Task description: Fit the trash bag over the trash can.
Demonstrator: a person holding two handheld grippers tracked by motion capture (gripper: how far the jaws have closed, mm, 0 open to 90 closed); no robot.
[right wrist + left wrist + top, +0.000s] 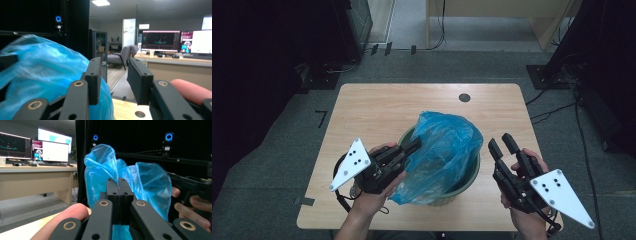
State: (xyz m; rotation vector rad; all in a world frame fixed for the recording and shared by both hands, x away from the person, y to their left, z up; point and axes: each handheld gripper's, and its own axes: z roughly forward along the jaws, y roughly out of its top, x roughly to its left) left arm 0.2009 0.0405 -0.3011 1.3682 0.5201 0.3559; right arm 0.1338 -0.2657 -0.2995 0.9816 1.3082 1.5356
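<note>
A blue plastic bag (447, 145) stands puffed up inside a green round bin (462, 187) near the table's front edge. My left gripper (416, 144) reaches in from the left, shut on a fold of the bag's film. In the left gripper view the two jaws (118, 181) meet flat with the blue bag (147, 185) pinched at their tips. My right gripper (502, 142) hovers to the right of the bin, apart from it. In the right gripper view it (113, 72) is open with nothing between its jaws, and the bag (45, 72) lies to its left.
The wooden table (377, 110) has a round cable hole (464, 97) near its far edge. Dark stands and cables sit on the floor around it. A desk with monitors (175, 41) lies beyond.
</note>
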